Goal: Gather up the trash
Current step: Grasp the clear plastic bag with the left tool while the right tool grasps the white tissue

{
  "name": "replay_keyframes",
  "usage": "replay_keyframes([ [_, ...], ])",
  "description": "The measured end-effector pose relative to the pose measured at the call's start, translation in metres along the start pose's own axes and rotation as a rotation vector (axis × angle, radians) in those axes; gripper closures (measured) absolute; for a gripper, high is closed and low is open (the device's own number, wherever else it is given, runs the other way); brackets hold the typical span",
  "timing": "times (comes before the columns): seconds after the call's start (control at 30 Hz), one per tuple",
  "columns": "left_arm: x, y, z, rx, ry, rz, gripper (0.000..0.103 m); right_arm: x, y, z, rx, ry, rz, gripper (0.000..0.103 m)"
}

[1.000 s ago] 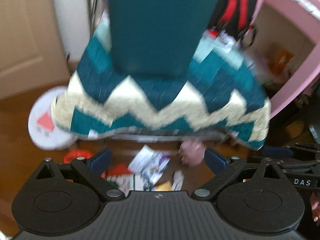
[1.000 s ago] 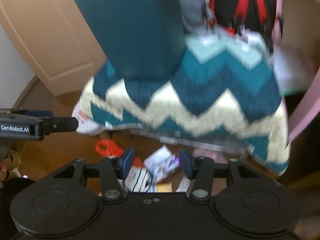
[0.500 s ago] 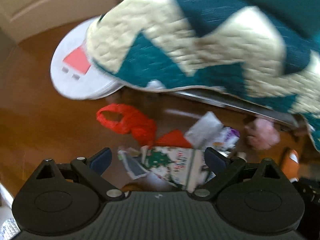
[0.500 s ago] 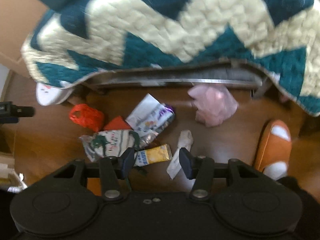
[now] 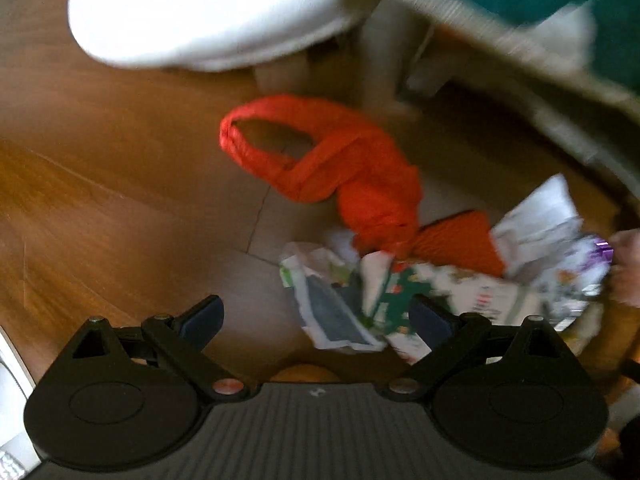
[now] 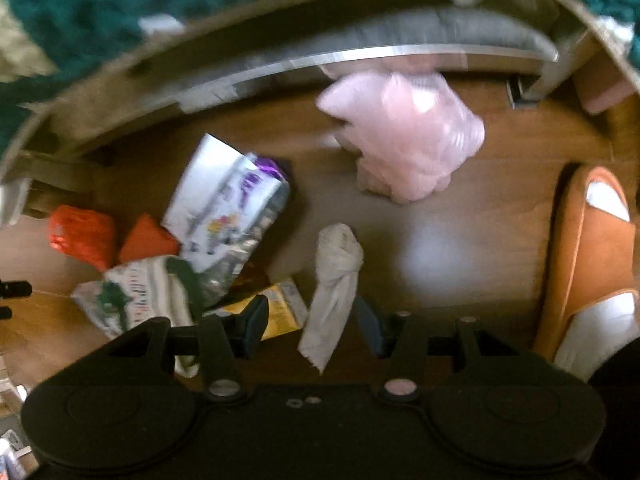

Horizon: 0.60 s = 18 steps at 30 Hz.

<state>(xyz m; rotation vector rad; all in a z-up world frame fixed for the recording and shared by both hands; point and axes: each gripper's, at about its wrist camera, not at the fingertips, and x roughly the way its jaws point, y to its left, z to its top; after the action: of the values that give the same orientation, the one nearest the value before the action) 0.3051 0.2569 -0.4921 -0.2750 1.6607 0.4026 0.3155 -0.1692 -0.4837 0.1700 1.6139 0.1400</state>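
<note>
Trash litters the wooden floor [image 6: 460, 248] — right gripper [image 6: 310, 322] spread around a twisted white tissue [image 6: 334, 288], left gripper [image 5: 316, 318] spread near a printed wrapper [image 5: 380, 300], red bag [image 5: 344, 168] farther off.

Landmark: twisted tissue [image 6: 334, 286], on the floor [image 6: 460, 240].
- Left, touching: small carton [image 6: 280, 310].
- Further left: printed wrapper [image 6: 228, 208], overlapping the crumpled packet [image 6: 136, 296].
- Beyond the packet, leftmost: knotted bag [image 6: 82, 236].
- Behind, apart: plastic bag [image 6: 404, 136], against the bed frame [image 6: 360, 54].
- Right, well apart: slipper [image 6: 588, 256].
- Above the frame: blanket [image 6: 72, 4].
</note>
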Motion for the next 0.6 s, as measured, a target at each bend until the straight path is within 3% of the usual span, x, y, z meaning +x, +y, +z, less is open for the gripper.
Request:
replay_keyframes([
  [0.27, 0.075, 0.013, -0.005, -0.067, 0.071, 0.010, 0.004, 0.052, -0.003, 0.003, 0.034, 0.071, -0.065, 0.054],
  [0.6, 0.117, 0.023, -0.011, -0.116, 0.110, -0.025, 0.004, 0.084, 0.002, 0.009, 0.012, 0.090, -0.100, 0.055],
])
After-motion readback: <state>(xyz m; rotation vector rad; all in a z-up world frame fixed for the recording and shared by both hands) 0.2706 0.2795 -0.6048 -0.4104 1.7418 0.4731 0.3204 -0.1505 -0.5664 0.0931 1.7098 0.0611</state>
